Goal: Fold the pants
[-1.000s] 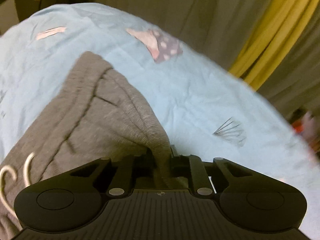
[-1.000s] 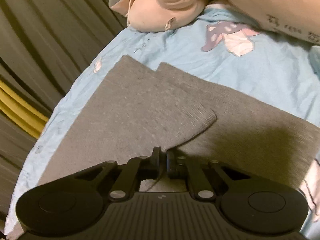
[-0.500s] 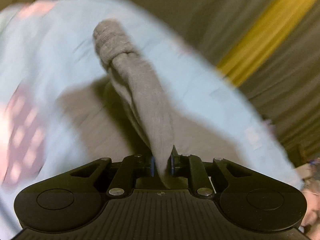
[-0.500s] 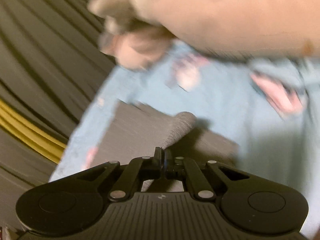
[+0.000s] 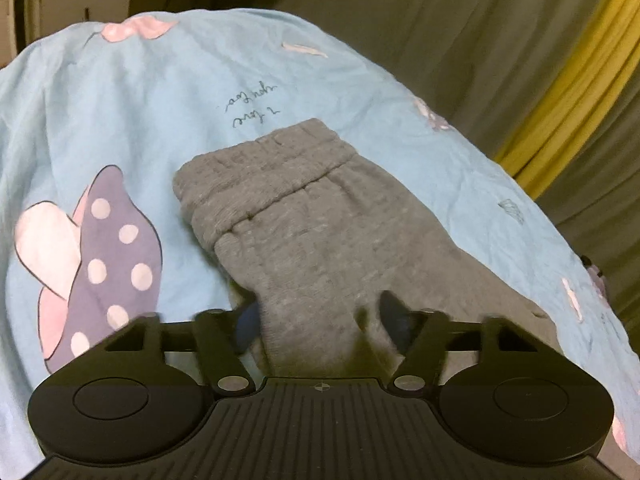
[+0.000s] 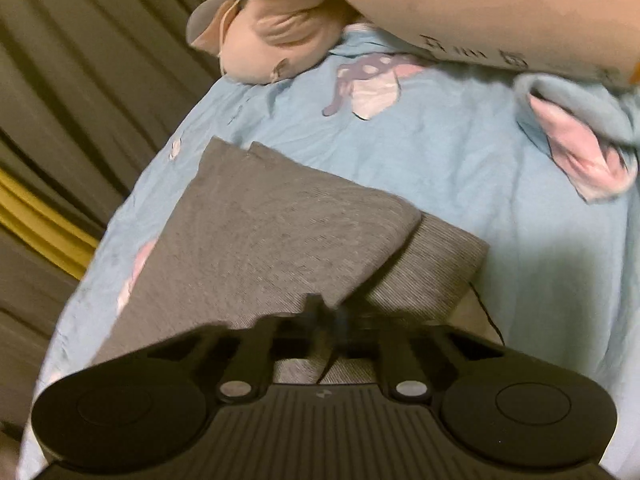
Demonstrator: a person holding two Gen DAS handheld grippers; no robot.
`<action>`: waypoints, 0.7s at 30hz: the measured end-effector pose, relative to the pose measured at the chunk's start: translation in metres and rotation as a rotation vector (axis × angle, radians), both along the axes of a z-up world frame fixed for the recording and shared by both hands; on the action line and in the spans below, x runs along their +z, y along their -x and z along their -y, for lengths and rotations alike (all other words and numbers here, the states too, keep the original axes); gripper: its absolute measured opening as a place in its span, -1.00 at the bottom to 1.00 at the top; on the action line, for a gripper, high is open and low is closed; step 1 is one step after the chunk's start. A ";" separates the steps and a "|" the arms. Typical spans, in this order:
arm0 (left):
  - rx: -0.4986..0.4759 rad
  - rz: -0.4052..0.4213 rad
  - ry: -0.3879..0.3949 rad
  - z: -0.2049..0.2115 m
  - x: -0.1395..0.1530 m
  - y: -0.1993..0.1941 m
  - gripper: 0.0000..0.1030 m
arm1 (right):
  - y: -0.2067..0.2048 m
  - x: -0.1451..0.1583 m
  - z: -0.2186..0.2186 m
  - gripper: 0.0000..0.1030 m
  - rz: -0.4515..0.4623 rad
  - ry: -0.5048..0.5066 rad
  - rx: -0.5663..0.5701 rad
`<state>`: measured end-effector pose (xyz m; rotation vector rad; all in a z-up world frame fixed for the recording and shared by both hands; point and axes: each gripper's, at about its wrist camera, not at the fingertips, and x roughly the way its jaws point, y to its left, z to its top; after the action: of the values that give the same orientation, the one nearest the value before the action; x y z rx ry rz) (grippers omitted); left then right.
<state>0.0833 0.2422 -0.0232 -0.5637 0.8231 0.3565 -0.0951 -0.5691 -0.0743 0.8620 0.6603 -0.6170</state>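
Grey knit pants (image 5: 304, 220) lie on a light blue bedsheet (image 5: 120, 100). In the left wrist view the ribbed waistband end points away from me and the cloth runs down between the jaws. My left gripper (image 5: 320, 312) is open, its fingers apart on either side of the cloth. In the right wrist view the pants (image 6: 256, 240) lie folded over, a top layer resting on a lower one. My right gripper (image 6: 336, 316) is blurred, its jaws nearly together at the cloth's near edge.
A plush toy (image 6: 276, 44) and a beige pillow (image 6: 480, 8) lie at the head of the bed. Grey curtains with a yellow stripe (image 5: 568, 80) hang beside the bed. A bunched blue and pink cloth (image 6: 580, 128) lies at the right.
Both grippers carried the pants end over and laid it down on the bed. The left jaws have opened and let go of the cloth. The folded layer now lies flat.
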 end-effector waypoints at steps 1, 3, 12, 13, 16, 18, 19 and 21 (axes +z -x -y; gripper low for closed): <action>0.004 -0.024 -0.017 0.000 -0.001 -0.004 -0.12 | -0.001 0.001 0.000 -0.91 -0.002 0.004 0.000; 0.012 -0.045 -0.028 -0.001 -0.002 -0.006 -0.40 | -0.002 0.003 0.001 -0.92 0.002 0.002 0.003; 0.055 -0.041 0.064 -0.016 -0.005 0.005 -0.29 | -0.009 -0.001 0.016 -0.35 -0.051 -0.072 -0.056; 0.054 -0.050 0.064 -0.016 -0.007 0.005 -0.28 | -0.006 -0.007 0.019 -0.35 -0.022 -0.103 -0.062; 0.052 -0.067 0.048 -0.014 -0.007 0.002 -0.31 | -0.003 -0.008 0.024 -0.90 0.014 -0.122 -0.073; 0.059 -0.058 0.037 -0.013 -0.004 0.001 -0.44 | -0.007 0.006 0.021 -0.92 0.024 -0.088 -0.052; 0.064 -0.051 0.032 -0.013 -0.001 0.001 -0.45 | -0.006 0.020 0.017 -0.92 0.045 -0.053 -0.038; 0.073 -0.045 0.026 -0.014 0.003 0.004 -0.45 | 0.007 0.058 0.007 -0.93 0.188 0.001 -0.019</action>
<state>0.0794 0.2567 -0.0204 -0.6125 0.8532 0.4271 -0.1024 -0.5765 -0.0162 0.9135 0.4827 -0.5455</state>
